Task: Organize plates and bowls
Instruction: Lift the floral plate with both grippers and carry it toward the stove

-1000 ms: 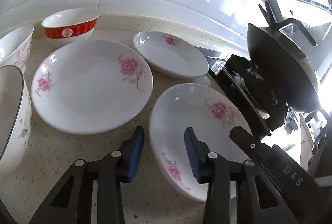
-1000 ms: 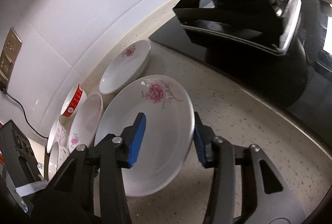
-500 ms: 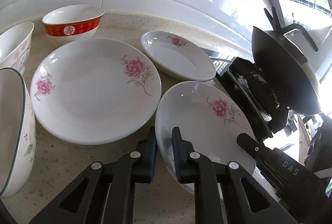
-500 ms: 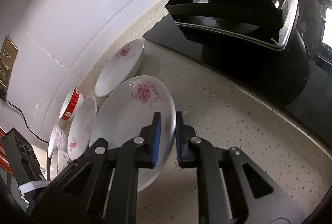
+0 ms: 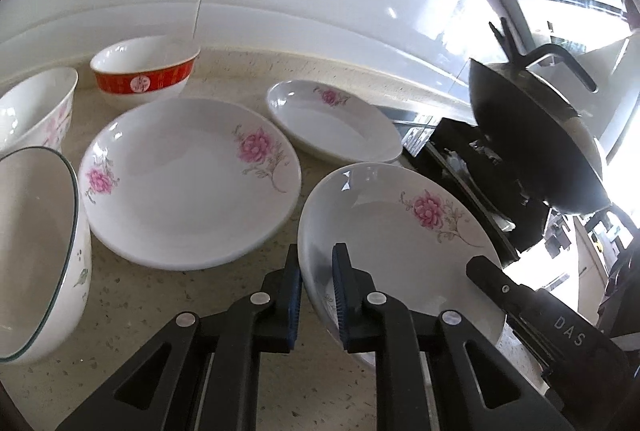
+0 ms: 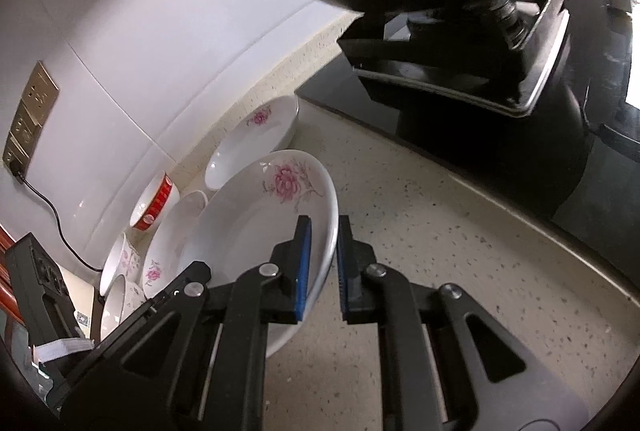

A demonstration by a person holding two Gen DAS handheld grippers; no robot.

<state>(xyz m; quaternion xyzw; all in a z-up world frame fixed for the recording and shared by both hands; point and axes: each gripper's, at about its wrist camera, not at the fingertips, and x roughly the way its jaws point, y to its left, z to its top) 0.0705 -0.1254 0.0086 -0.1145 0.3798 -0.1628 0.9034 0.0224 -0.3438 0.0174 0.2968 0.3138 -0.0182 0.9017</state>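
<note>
A white plate with a pink flower (image 5: 392, 231) sits near the stove. My left gripper (image 5: 316, 295) is shut on its left rim. My right gripper (image 6: 322, 263) is shut on its right rim, where the same plate (image 6: 256, 223) shows again. The plate looks slightly tilted off the counter. A larger flowered plate (image 5: 188, 187) lies to its left. A smaller flowered plate (image 5: 332, 121) lies behind it, near the wall. A red-banded bowl (image 5: 144, 75), a pink-flowered bowl (image 5: 36, 111) and a green-rimmed bowl (image 5: 36, 227) stand at the left.
A black wok (image 5: 532, 135) sits on the black stove (image 6: 480, 79) just right of the held plate. The speckled counter (image 6: 440, 231) runs along a white tiled wall. A wall socket (image 6: 30, 115) with a black cable is at the left.
Both grippers closed from open onto opposite rims of the near flowered plate. The plate has tipped and lifted a little since the earlier frames.
</note>
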